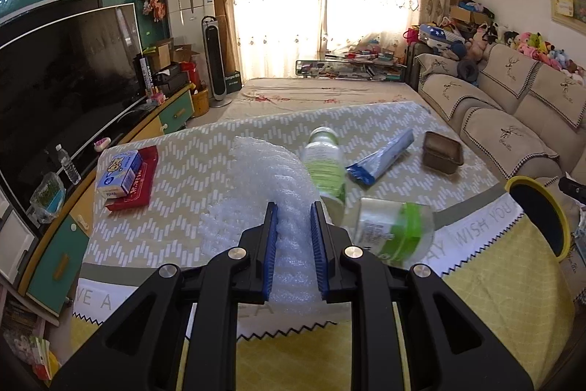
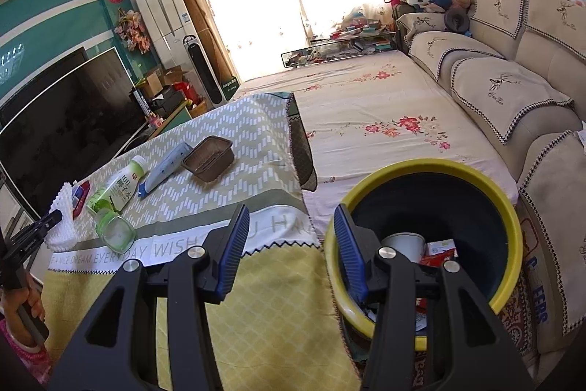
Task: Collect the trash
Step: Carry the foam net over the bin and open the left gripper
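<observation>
Left gripper (image 1: 293,222) clamps crumpled white foam wrap (image 1: 263,178).

The yellow-and-white cloth (image 2: 219,284) on the near table carries a grey printed band reading "A NICE DREAM EVERYDAY WISH". The white bottle with a pale green label (image 2: 121,187), lying at the table's left, shows "100" above Chinese characters. The beige cover (image 2: 542,284) at the near right of the sofa bears blue letters, seemingly "FERS".
</observation>
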The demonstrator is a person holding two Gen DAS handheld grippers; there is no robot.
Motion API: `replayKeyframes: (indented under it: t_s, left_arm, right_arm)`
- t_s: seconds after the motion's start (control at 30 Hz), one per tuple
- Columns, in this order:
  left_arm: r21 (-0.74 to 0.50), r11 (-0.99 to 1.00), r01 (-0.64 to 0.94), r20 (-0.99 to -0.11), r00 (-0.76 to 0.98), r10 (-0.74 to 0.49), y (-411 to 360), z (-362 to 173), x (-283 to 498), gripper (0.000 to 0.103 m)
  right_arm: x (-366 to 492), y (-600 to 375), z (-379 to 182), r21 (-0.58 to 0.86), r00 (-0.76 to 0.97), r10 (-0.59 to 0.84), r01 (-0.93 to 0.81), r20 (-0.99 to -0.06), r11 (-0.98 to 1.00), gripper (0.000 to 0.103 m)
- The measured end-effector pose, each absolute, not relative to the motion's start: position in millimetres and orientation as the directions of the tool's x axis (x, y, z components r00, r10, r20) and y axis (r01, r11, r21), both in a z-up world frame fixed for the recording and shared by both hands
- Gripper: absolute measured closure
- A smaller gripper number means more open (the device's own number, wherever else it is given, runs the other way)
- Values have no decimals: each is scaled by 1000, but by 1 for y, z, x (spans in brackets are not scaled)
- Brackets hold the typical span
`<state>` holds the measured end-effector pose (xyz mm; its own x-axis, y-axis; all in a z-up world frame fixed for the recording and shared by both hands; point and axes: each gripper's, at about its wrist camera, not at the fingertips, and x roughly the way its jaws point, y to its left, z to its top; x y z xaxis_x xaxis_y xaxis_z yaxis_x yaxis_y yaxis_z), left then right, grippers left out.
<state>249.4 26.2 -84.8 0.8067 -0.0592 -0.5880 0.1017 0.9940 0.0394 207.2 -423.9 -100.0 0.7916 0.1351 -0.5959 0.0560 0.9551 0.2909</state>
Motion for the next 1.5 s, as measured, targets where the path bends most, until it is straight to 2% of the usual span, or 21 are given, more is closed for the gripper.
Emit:
replayKeyframes:
  t_s: [0.17,0.4,0.67,1.03,1.13,1.17,1.3,1.5]
  left_arm:
    - [30,979,199,-557,817,-149,-17,-58,229,84]
    - [3,924,383,-558,767,-316,-106,-41,228,84]
    - [-49,796,604,-623,604,-497,-228,-51,237,83]
    - [-98,640,762,-729,383,-567,-377,-99,257,80]
    - [-82,637,767,-749,374,-547,-399,-115,261,75]
    - [-82,642,762,-754,374,-540,-403,-119,263,71]
    - [-69,659,749,-759,389,-521,-409,-129,270,46]
    - [-79,668,740,-727,415,-546,-375,-114,265,39]
  right_arm:
    - [194,-446,-99,317,810,125,79,-573,945,57]
    - [171,-487,-96,333,835,66,144,-546,932,57]
    - [145,-547,-104,367,845,-20,253,-535,895,56]
    - [126,-594,-115,400,843,-74,328,-532,856,54]
    - [124,-599,-115,403,845,-83,336,-529,851,54]
    - [123,-601,-115,405,845,-86,339,-527,849,53]
    - [120,-602,-114,406,845,-92,346,-527,846,53]
    - [124,-597,-114,400,844,-80,332,-530,854,53]
